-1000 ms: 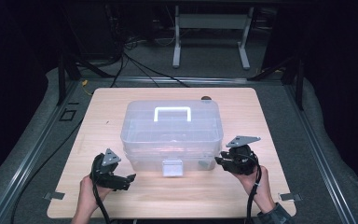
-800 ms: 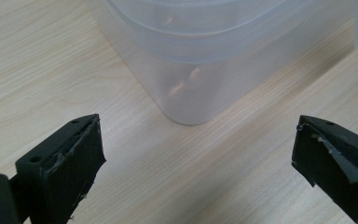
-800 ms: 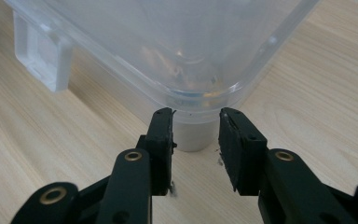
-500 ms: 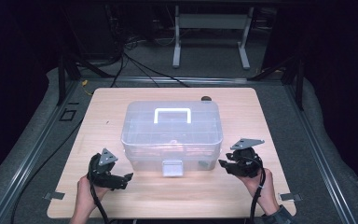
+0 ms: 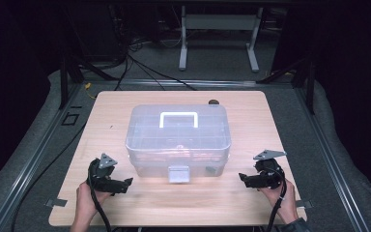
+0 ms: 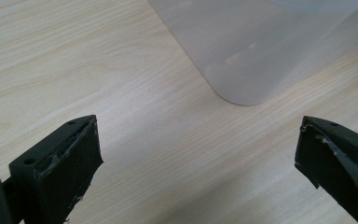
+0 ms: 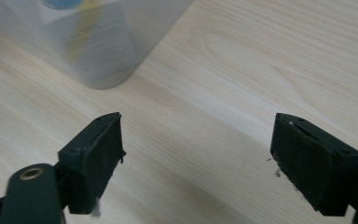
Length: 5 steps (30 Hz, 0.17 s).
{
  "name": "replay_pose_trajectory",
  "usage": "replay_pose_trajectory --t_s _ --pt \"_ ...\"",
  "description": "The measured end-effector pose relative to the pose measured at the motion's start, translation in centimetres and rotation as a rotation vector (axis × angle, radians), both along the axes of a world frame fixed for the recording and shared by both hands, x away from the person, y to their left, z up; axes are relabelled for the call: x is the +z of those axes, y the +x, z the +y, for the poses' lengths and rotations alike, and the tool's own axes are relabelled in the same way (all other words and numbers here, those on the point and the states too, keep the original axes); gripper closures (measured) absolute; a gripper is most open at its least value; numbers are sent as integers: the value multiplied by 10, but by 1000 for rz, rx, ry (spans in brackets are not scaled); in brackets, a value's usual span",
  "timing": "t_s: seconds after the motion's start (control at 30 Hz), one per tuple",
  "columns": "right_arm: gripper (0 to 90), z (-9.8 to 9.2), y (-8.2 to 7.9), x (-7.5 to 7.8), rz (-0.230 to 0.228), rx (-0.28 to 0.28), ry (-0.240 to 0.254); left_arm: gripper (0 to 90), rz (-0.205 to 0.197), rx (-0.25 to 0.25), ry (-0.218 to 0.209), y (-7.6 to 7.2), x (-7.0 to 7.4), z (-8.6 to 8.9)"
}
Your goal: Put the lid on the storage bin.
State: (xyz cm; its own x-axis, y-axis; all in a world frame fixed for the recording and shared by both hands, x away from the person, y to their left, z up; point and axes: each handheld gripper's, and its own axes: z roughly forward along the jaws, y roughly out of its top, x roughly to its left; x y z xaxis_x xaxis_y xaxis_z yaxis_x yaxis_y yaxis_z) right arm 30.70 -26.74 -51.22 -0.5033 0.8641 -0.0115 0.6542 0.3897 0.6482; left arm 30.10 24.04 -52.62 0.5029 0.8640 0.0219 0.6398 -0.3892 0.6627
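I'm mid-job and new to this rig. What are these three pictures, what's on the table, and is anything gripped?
There is no robot arm: a person holds a two-jaw tool in each hand. The high view looks down on the wooden table; the left gripper and right gripper sit near its front edge. The other two pictures come from cameras riding on each gripper, looking along its black jaws. A clear plastic storage box with a white handle and a front latch stands mid-table. Both grippers are open and hold nothing; the right one's jaws have just been opening.
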Motion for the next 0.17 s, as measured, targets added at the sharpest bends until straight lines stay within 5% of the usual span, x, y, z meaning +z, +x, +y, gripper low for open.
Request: replay_pose_trajectory --t_s 0.17 --pt "139 -2 8 -14 18 -10 -29 2 7 13 -5 3 -4 3"
